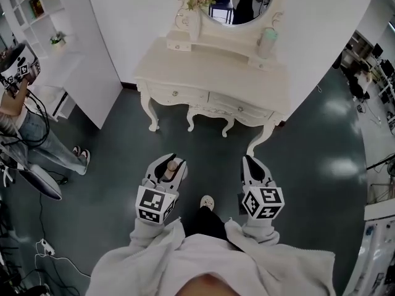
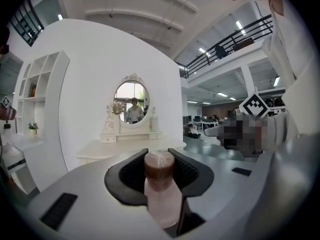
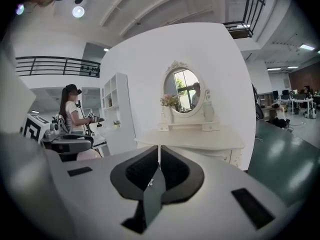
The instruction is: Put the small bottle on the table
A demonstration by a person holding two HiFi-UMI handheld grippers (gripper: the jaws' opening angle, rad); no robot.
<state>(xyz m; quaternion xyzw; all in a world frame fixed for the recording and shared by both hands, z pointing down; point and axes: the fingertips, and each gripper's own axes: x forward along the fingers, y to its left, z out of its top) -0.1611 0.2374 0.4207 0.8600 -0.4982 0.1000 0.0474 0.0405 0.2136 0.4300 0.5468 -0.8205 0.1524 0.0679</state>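
Observation:
My left gripper (image 1: 174, 162) is shut on a small pale pink bottle (image 2: 161, 194) with a brown cap (image 2: 159, 166), which stands up between the dark pads. In the head view the small bottle (image 1: 171, 167) shows between the left jaws, held above the dark floor. The white dressing table (image 1: 210, 79) stands ahead, a step away, with an oval mirror (image 2: 131, 102) at its back. My right gripper (image 1: 249, 163) is shut with nothing in it, its jaw tips touching (image 3: 158, 151). Both grippers point at the table.
On the table's back shelf stand a flower vase (image 1: 195, 18) and a pale green jar (image 1: 267, 42). A white shelf unit (image 1: 55, 48) stands to the left. A person (image 1: 24, 122) holding another device stands at far left. Cables (image 1: 43, 245) lie on the floor.

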